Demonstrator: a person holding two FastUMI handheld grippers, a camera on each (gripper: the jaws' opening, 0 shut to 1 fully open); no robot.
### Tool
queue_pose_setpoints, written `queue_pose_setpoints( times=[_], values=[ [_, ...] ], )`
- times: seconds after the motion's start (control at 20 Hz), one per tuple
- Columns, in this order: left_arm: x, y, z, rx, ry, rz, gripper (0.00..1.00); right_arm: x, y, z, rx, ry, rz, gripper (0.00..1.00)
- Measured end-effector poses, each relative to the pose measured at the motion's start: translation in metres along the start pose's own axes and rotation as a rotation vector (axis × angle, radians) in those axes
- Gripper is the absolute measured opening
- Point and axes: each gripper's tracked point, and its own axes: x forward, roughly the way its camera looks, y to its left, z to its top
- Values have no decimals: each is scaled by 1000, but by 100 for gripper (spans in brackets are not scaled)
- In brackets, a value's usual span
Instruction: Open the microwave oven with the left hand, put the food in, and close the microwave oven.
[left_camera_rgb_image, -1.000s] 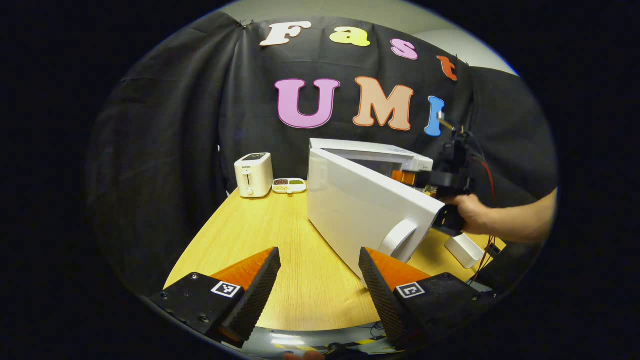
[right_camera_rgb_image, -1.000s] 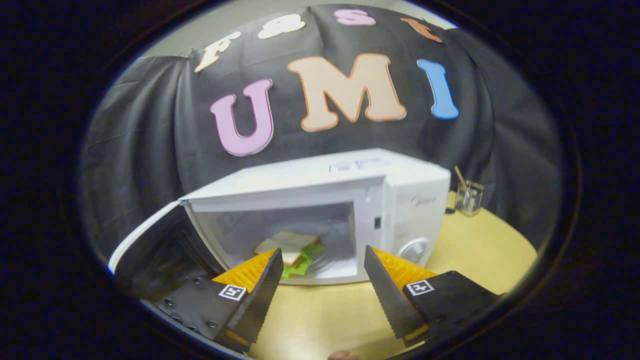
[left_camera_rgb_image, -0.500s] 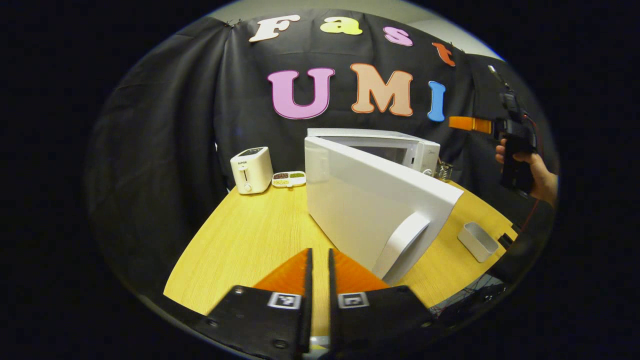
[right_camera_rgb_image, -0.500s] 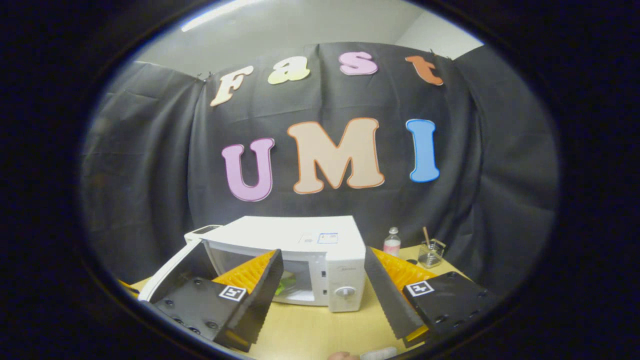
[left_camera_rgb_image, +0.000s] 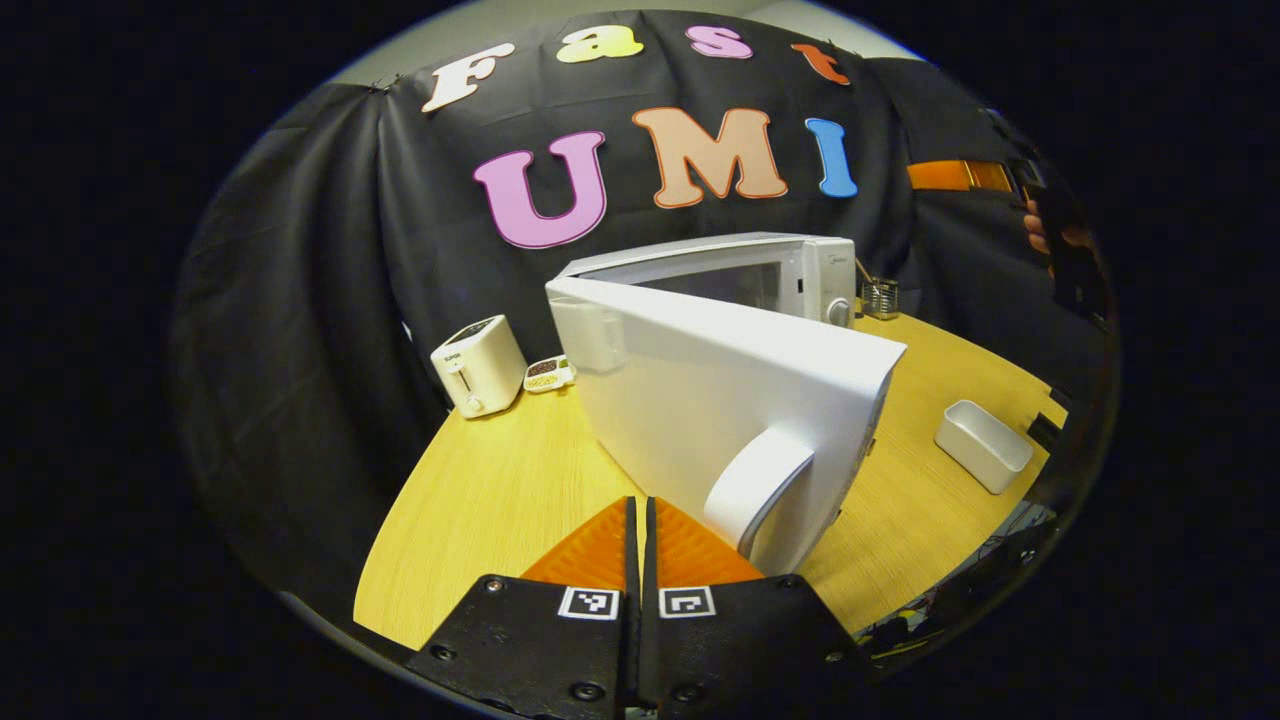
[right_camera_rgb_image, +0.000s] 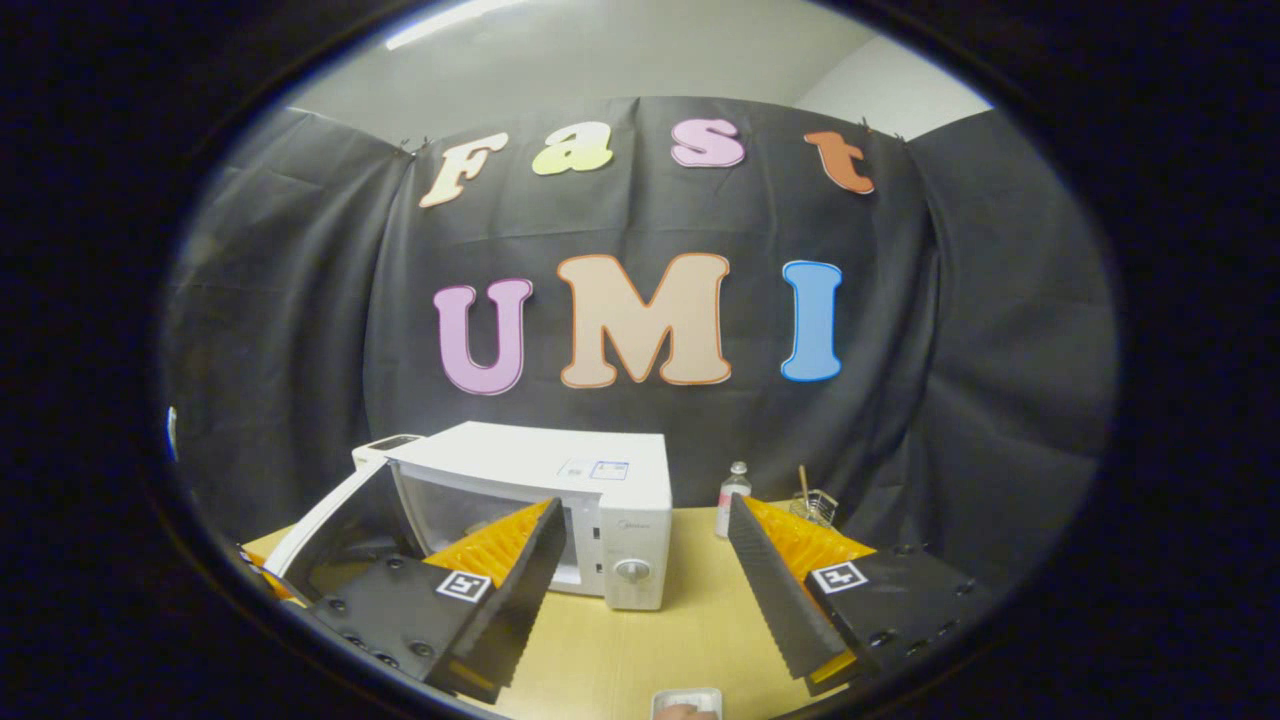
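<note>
Black cloth backdrop behind; yellow wood-grain round table (left_camera_rgb_image: 500, 480) below both tools.

White box-shaped microwave oven (right_camera_rgb_image: 560, 470) ahead of and below the right gripper (right_camera_rgb_image: 645, 560), slightly to its left. White microwave door (left_camera_rgb_image: 720, 400) swung open, directly ahead of the left gripper (left_camera_rgb_image: 640, 530), with the curved white door handle (left_camera_rgb_image: 760, 480) just beyond its tips on the right. Contents of the oven cavity too small to make out.

Left gripper: fingers closed almost together, narrow slit between, nothing held. Right gripper: fingers spread wide, nothing held; also seen high at far right in the left gripper view, in a hand (left_camera_rgb_image: 1045, 230).

Small white toaster (left_camera_rgb_image: 475, 365) far left of the left gripper, small divided white dish (left_camera_rgb_image: 547, 373) beside it. White rectangular tray (left_camera_rgb_image: 982, 445) to the right. Small clear bottle (right_camera_rgb_image: 733, 495) and glass jar (right_camera_rgb_image: 815, 505) beyond the right gripper.
</note>
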Motion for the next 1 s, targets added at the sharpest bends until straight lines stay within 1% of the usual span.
queue_pose_setpoints(
  times=[0.05, 0.2, 0.25, 0.3, 0.8, 1.0],
  values=[
    [3, -7, 4, 4, -4, -10, 0, -1, -4, 4, 1, -4, 0, 92],
    [13, -25, 11, 10, -13, -26, 0, -3, -16, 17, -16, -27, 4, 91],
    [17, -31, 13, 6, -14, -31, 0, -3, -18, 16, -23, -24, 7, 99],
    [22, -39, 13, 2, -11, -36, 0, -3, -22, 14, -30, -18, 12, 92],
    [69, -103, 44, -5, -24, -61, 0, -17, -50, 13, -18, -3, 64, 92],
    [90, -114, 55, -23, -35, -42, 1, -21, -57, 14, -19, -9, 89, 92]
  ],
)
